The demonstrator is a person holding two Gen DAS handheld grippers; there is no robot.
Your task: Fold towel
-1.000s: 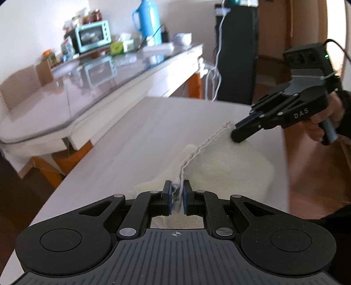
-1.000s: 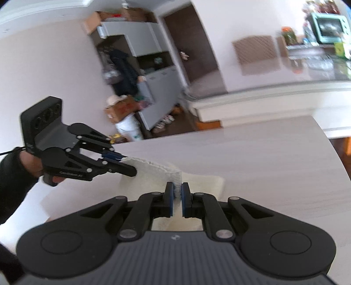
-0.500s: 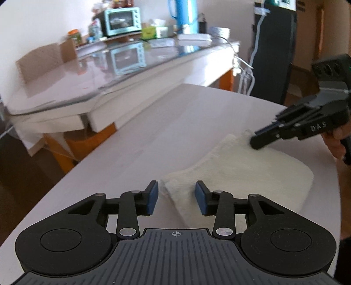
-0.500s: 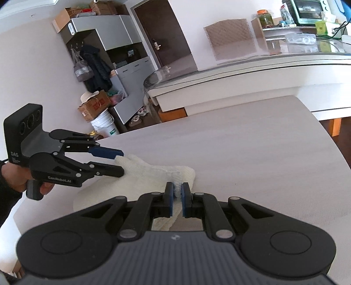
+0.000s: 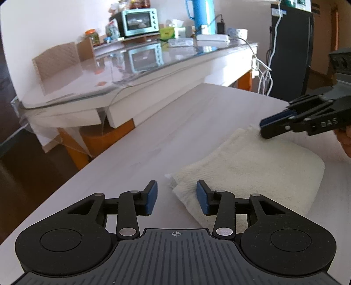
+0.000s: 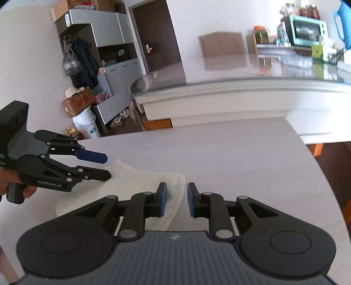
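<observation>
A cream towel [image 5: 252, 166] lies folded flat on the pale wooden table [image 5: 171, 131]. My left gripper [image 5: 176, 199] is open, its jaws either side of the towel's near corner, holding nothing. My right gripper [image 6: 176, 202] is also open and empty, over the towel's [image 6: 140, 179] other corner. The right gripper shows in the left wrist view [image 5: 266, 129] at the towel's far edge. The left gripper shows in the right wrist view [image 6: 106, 165] with jaws apart at the towel's left end.
A glass-topped table [image 5: 109, 72] stands behind, with a teal toaster oven [image 5: 140, 22], a blue jug [image 5: 199, 13] and jars. A black cabinet [image 5: 289, 48] stands at the back right. The table's left edge [image 5: 65, 184] is close. Grey cupboards [image 6: 105, 65] and boxes are beyond.
Both grippers let go of the towel: the left opened first, then the right. The lifted edge came down and the towel now lies flat, folded over.
</observation>
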